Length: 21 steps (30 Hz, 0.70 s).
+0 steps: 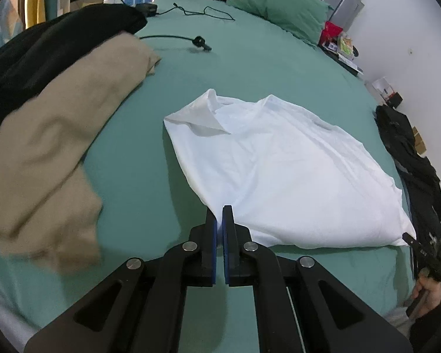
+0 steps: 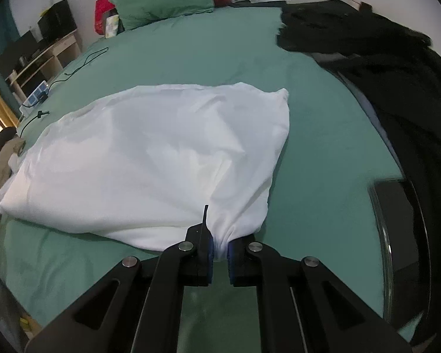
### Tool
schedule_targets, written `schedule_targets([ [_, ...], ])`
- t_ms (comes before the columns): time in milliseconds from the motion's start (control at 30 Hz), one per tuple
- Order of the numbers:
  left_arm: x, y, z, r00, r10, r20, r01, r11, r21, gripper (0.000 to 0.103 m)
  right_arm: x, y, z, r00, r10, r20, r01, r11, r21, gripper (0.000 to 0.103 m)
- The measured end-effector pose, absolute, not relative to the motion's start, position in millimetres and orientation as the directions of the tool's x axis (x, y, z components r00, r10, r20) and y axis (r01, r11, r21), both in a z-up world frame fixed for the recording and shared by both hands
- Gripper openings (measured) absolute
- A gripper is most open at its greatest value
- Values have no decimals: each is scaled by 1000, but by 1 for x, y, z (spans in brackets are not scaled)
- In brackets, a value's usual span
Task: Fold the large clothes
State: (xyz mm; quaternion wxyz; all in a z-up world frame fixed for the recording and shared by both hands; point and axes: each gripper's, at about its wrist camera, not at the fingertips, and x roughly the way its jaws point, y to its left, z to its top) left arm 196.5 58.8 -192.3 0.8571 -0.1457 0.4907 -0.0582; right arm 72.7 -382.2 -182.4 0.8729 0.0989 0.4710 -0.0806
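Right gripper clenched on white shirt corner; left gripper nearly closed on the opposite near corner.
Shirt lies part-folded mid-bed on green sheet, collar away; tan garment beside it, black clothes on the other side.

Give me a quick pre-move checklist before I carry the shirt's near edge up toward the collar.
1. Right gripper shut on the white shirt, cloth bunched between the pads: ok.
2. Left gripper pinching the shirt's corner: cannot tell; fingers nearly shut.
3. Collar lying flat: not ok, one flap turned up.
4. Green sheet beyond the shirt bare: ok.
5. Tan garment apart from the shirt: ok.
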Motion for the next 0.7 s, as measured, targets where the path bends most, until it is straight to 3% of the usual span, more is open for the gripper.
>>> schedule_targets([
  [400, 132, 57, -218, 461, -241, -854, -55, 953, -298, 4, 30, -369, -191, 478, -196, -856, 242, 966, -86, 8],
  [700, 131, 61, -223, 442, -226, -868, -65, 957, -283, 6, 37, -367, -187, 494, -235, -837, 247, 961, -123, 21],
])
